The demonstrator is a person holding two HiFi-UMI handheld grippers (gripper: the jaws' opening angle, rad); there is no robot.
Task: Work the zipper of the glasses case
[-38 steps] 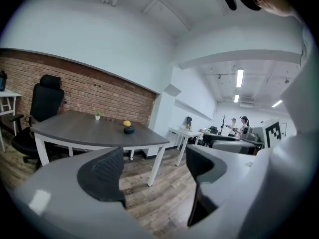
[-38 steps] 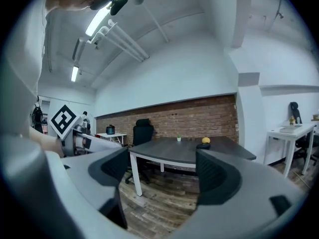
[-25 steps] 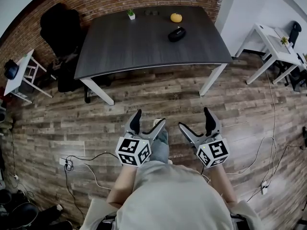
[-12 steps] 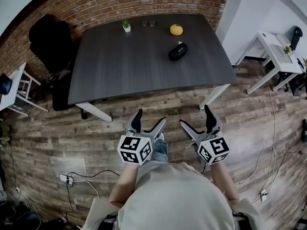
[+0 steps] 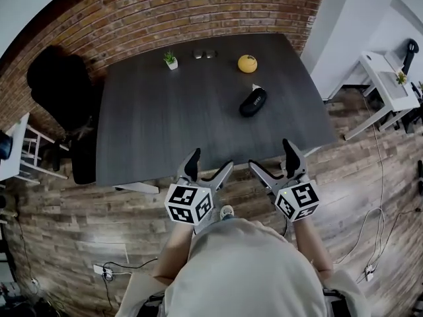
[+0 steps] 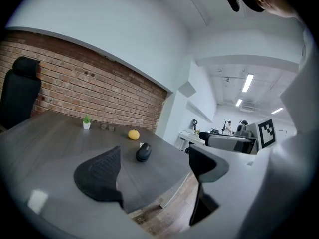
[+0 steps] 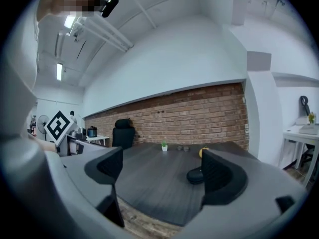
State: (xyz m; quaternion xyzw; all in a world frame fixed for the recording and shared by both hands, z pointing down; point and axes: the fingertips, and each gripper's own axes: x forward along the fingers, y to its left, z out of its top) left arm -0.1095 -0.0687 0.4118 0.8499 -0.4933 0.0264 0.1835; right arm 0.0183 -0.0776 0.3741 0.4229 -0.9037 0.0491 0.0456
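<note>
In the head view, the glasses case [image 5: 253, 102] lay shut on the dark bench [image 5: 165, 124], well ahead of both grippers, which hovered near the bench's near edge. It sat ahead and slightly left of the right gripper [image 5: 272, 160] and ahead and to the right of the left gripper [image 5: 209, 167], so the right one looked the nearer. Its long axis ran obliquely, from near-left to far-right. Beyond the case, farther from the grippers, sat an orange round object [image 5: 247, 63].

In the left gripper view, the jaws stood wide apart with nothing between them but bench; the case showed far ahead, in the gap between the jaws.

In the right gripper view, the jaws also stood apart and empty, and the case lay ahead, partly hidden behind the right-hand jaw.

The reach had not yet begun; both grippers would probably need to travel forward across the bench.
</note>
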